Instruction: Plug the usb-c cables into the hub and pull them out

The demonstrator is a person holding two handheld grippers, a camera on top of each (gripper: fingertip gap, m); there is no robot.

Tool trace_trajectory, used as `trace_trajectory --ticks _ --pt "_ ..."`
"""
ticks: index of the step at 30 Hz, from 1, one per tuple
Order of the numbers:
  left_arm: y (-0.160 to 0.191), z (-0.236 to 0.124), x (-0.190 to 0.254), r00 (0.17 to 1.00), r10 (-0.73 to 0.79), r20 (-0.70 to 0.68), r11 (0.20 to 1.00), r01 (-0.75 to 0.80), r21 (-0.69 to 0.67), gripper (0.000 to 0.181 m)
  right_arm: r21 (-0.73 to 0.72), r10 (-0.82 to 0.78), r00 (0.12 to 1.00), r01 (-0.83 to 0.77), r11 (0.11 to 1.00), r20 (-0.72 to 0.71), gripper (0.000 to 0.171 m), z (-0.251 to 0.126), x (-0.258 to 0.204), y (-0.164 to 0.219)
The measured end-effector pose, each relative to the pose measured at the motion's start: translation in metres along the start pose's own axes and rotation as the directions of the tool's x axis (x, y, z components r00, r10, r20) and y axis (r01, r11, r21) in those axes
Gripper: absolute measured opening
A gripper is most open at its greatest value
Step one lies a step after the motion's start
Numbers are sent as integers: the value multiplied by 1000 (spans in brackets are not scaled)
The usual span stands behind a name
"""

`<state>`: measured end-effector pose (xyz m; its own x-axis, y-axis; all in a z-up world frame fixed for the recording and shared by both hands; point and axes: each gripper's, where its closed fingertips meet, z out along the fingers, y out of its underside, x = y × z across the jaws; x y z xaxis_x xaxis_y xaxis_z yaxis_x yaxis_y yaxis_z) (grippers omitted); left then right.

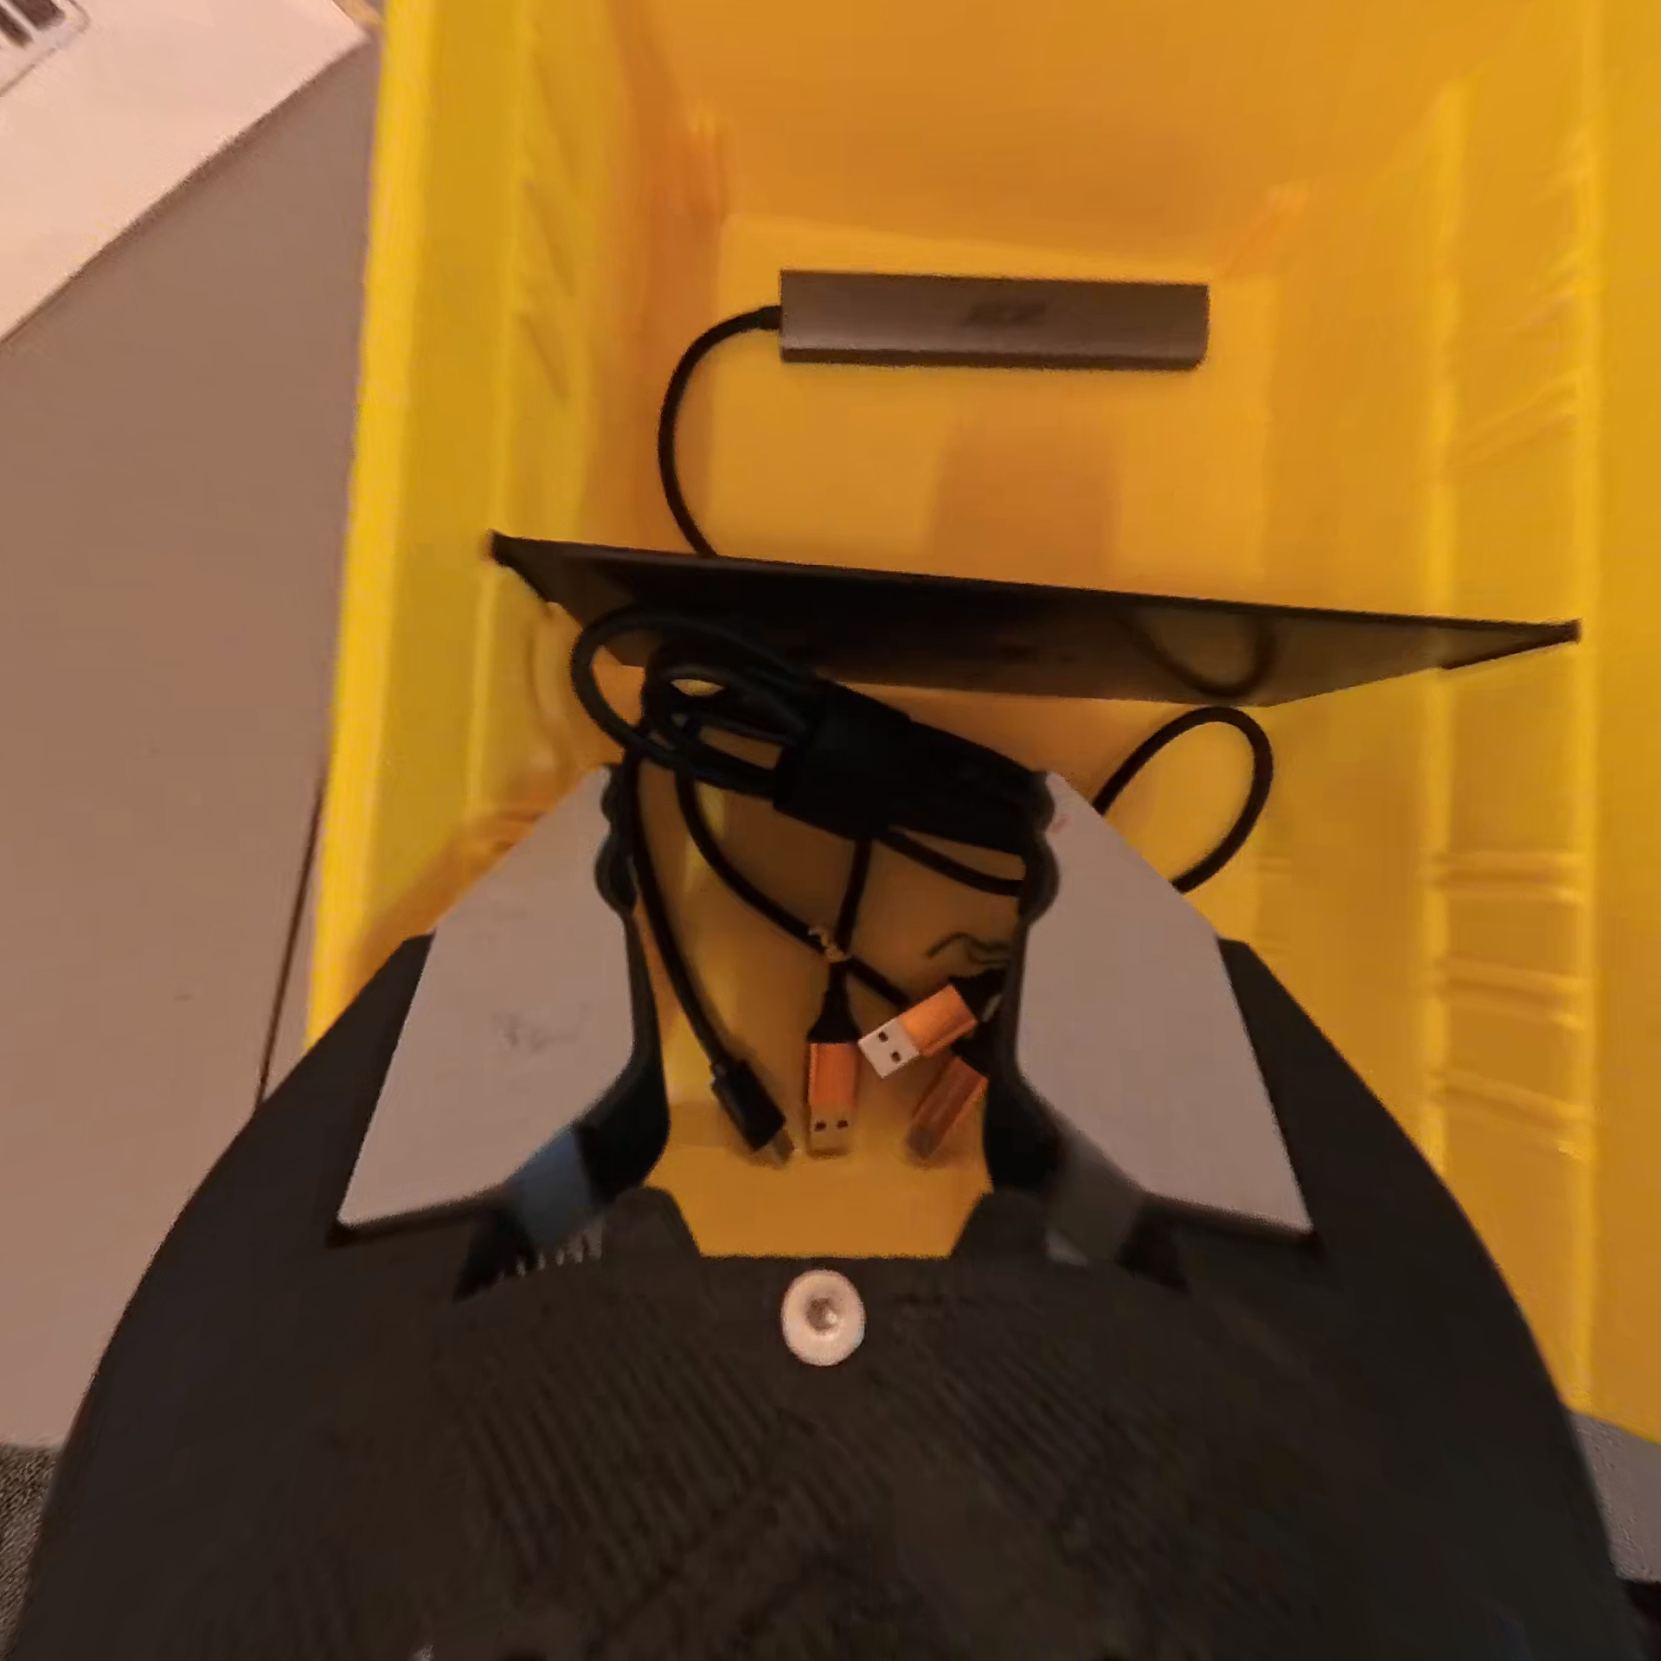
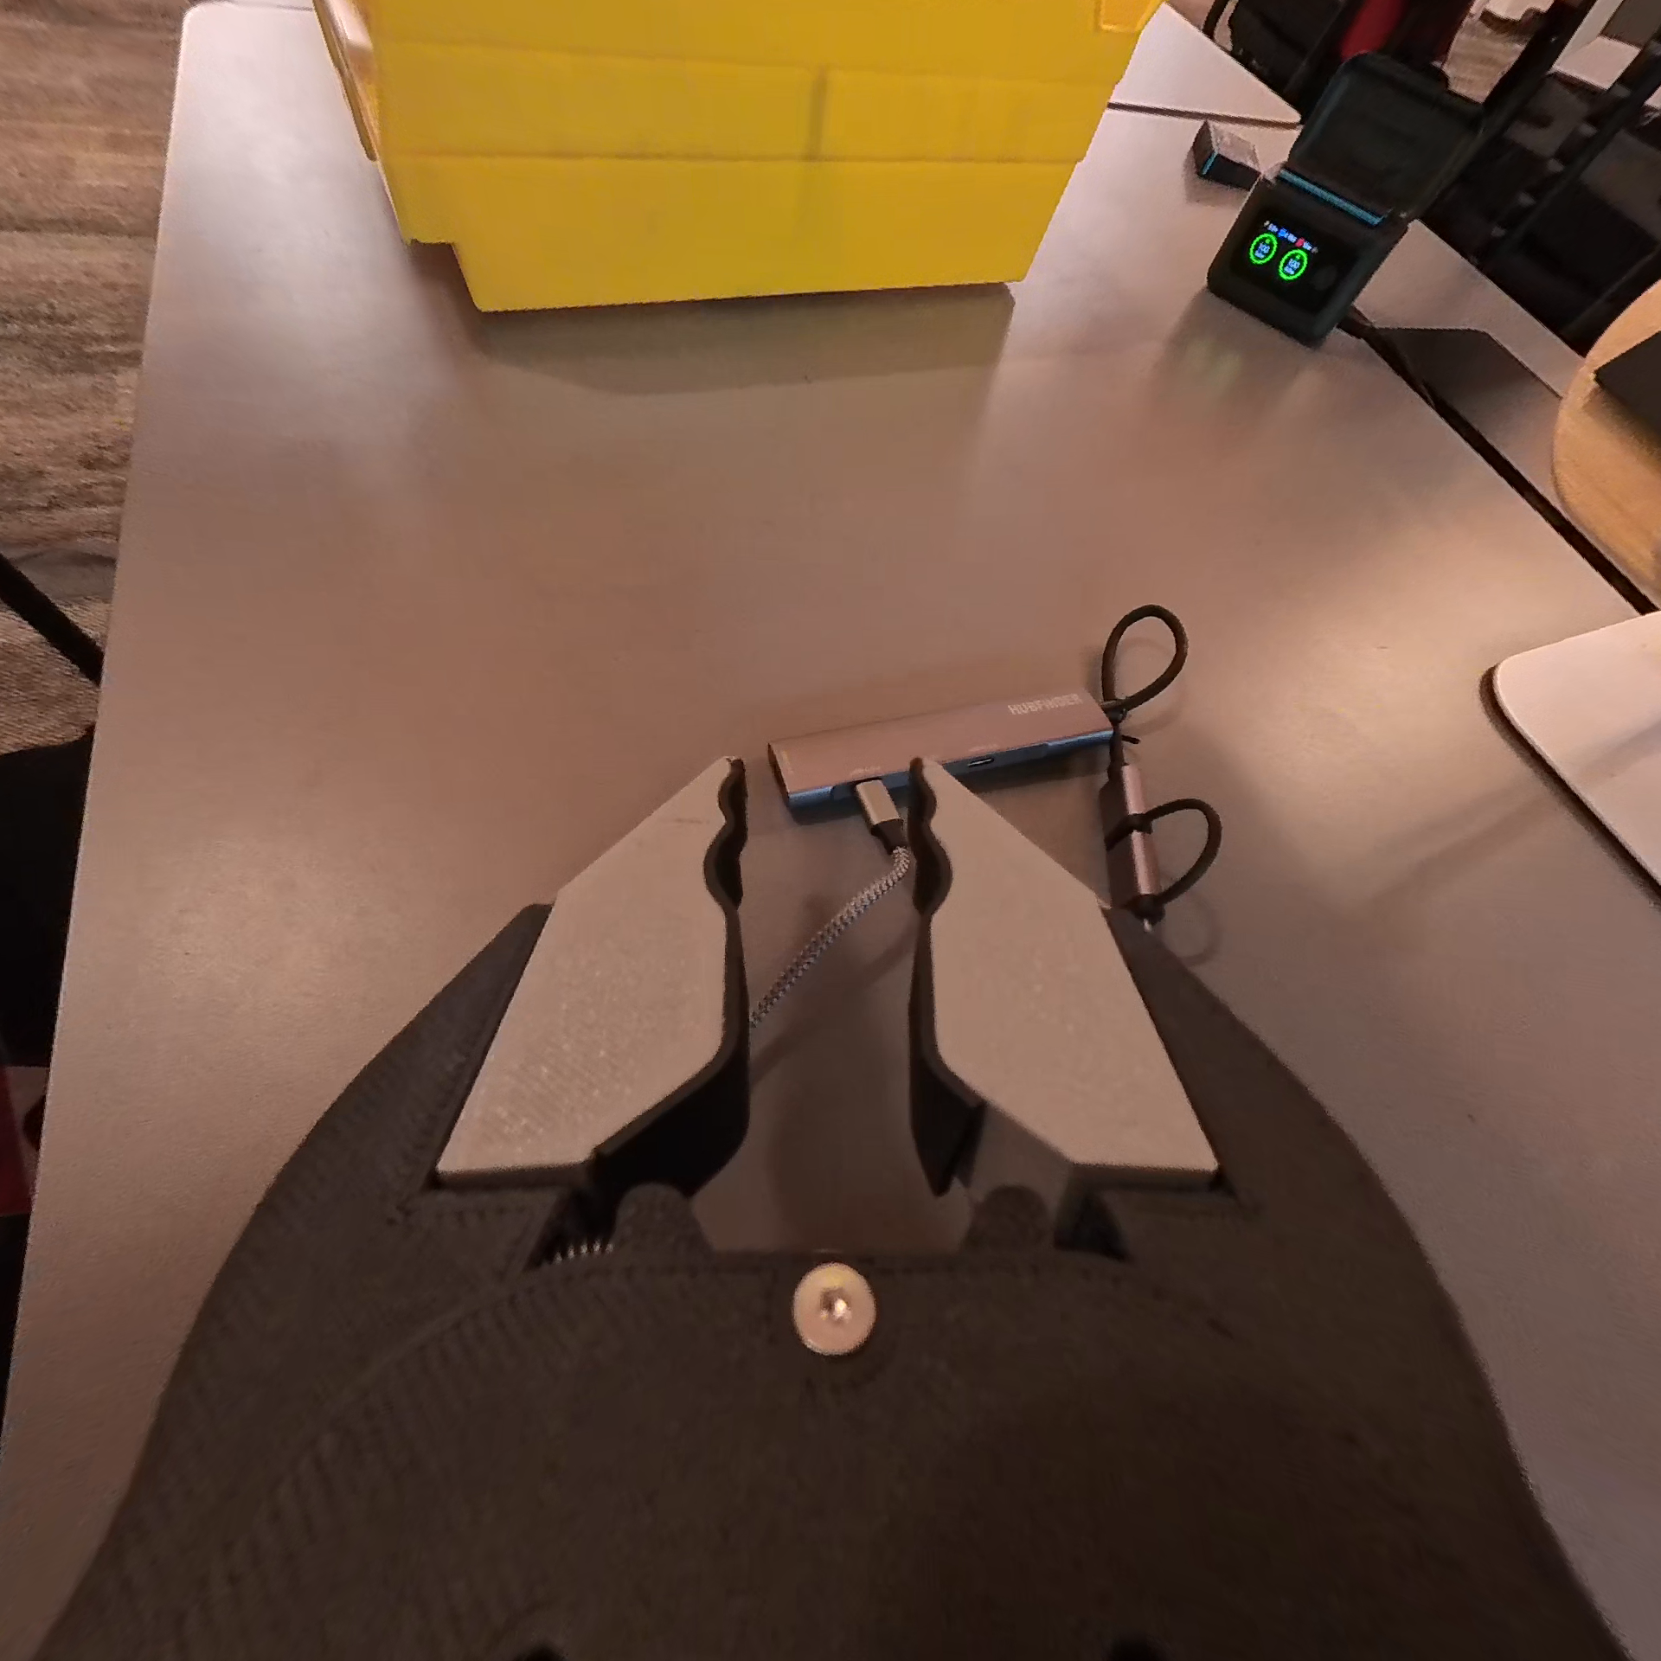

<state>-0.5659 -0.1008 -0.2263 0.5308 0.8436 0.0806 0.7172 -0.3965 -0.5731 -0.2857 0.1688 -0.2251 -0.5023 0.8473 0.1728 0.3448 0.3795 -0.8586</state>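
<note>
In the left wrist view my left gripper [image 1: 827, 791] is open wide inside a yellow bin [image 1: 1348, 449]. A tied bundle of black cables [image 1: 836, 746] lies between its fingertips, with orange-sleeved plugs [image 1: 831, 1088] and a black plug [image 1: 746, 1105] nearer the palm. A grey hub [image 1: 993, 319] lies at the bin's far end. In the right wrist view my right gripper [image 2: 825, 768] is open just above the table. A silver plug [image 2: 876, 804] on a braided cable [image 2: 827, 935] sits in a second grey hub [image 2: 944, 741], between the fingers and close to the right one.
A black flat panel [image 1: 1034, 629] spans the bin above the bundle. In the right wrist view the yellow bin [image 2: 719, 162] stands at the table's far side. A small dark device with green rings on its screen [image 2: 1294, 261] stands far right. A white slab [image 2: 1591, 719] lies at the right edge. About 40 centimeters separates my left fingertips from my right. From the right gripper's tips to the white slab [image 2: 1591, 719] is close to 30 centimeters.
</note>
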Motion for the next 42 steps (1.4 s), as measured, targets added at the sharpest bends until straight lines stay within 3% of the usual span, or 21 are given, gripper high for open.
trace_trajectory --ticks 3,7,8,12,18,22,25,29,34,38,42 --pt "5 19 6 1000 9 8 999 -9 -42 99 -3 -2 1000 2 1000 9 33 1 -2 0" --pt "-1 31 -2 998 37 46 998 -34 -48 73 -3 -47 999 47 999 -26 32 -2 0 -2" --pt "-7 28 -2 998 47 51 999 -46 -11 59 1 -54 998 54 999 -36 31 -4 2 -3" --pt "-28 -2 0 994 88 72 982 -99 162 34 35 -41 998 42 998 -42 31 -11 5 -11" --pt "-72 -76 20 992 124 12 865 -114 489 32 31 -13 999 15 999 -41 32 -11 11 -8" --pt "-89 -124 64 954 299 13 767 -249 591 31 60 31 999 -29 998 -39 34 -15 20 -10" --pt "-93 -120 77 931 364 32 766 -319 558 31 66 106 994 -105 992 -3 39 -15 24 -8" --pt "-87 -85 71 941 328 -85 839 -249 484 30 66 160 987 -160 985 5 38 -15 30 -4" --pt "-89 -112 95 898 419 -132 760 -268 592 30 75 167 985 -171 982 50 40 -14 23 -8" --pt "-85 -152 155 786 588 -189 651 -321 688 30 91 137 987 -145 985 83 45 -15 15 -14" --pt "-36 -183 256 500 788 -359 557 -332 761 30 151 124 981 -147 977 151 55 -22 5 -27"
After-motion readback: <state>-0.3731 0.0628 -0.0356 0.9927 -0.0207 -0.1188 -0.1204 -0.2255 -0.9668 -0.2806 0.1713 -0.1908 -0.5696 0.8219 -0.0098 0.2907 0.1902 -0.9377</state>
